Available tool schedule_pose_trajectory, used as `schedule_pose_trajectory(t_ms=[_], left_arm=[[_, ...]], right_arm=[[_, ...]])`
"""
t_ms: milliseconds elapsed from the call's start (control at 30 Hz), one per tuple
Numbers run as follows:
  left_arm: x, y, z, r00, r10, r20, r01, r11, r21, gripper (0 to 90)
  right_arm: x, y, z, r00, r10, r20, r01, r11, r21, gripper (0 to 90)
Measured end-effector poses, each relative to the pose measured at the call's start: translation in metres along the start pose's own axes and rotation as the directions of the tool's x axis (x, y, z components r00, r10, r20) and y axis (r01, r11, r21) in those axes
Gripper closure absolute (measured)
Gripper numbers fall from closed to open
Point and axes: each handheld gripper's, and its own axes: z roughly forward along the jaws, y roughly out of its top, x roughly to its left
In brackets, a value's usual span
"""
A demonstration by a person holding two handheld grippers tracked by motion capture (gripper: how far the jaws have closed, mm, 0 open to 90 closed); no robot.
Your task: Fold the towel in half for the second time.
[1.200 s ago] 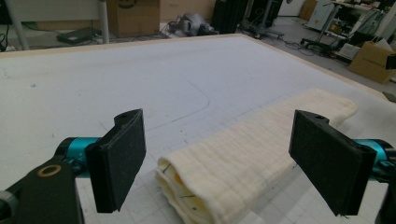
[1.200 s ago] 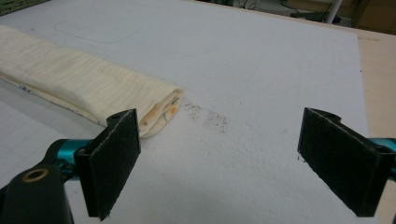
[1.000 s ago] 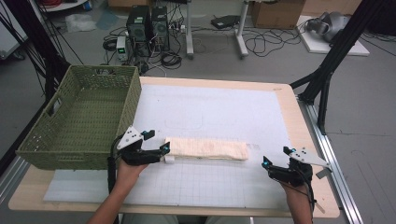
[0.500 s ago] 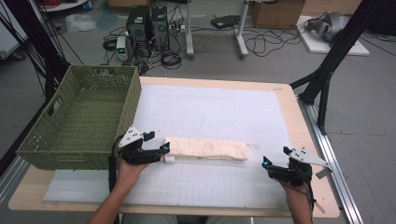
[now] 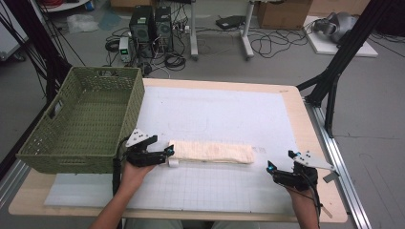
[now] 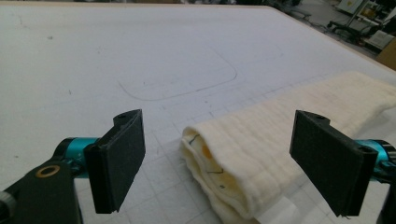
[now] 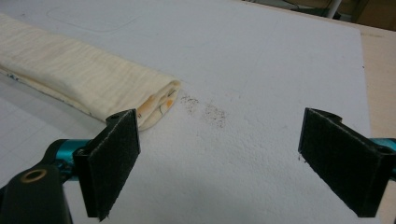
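Folded cream cloth (image 5: 211,152) lies on the white mat (image 5: 229,114), long axis left-right — left gripper (image 5: 165,153) wide open straddling its near end, right gripper (image 5: 271,168) open, empty, set off beyond the far end.

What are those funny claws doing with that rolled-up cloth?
A person holds a gripper in each hand at a table. The left gripper is open, with its jaws on either side of one end of the folded cream cloth, not squeezing it yet. The right gripper is open too, waiting on the white mat a little way from the cloth's other end. A green basket sits at the left, with nothing in it.
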Motion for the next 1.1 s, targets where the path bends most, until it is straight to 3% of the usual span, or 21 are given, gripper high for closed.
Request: schedule_pose_trajectory(t_ms=[233,800,1100], left_arm=[[0.0008,-0.0012,0.0037,1.0,0.0,-0.006,0.0,0.9994,0.033,19.3],[0.0009,-0.0014,0.0039,0.9999,0.009,0.013,-0.009,0.9993,0.036,22.9],[0.002,-0.0029,0.0025,0.9998,0.007,0.021,-0.008,0.9992,0.039,24.1]], right_arm=[[-0.0001,-0.0009,0.0008,1.0,0.004,0.0,-0.004,1.0,0.009,12.0],[-0.0003,-0.0014,0.002,1.0,-0.002,-0.004,0.002,1.0,0.009,12.0],[-0.001,-0.0018,0.0028,0.9998,0.02,-0.002,-0.02,1.0,0.009,12.0]])
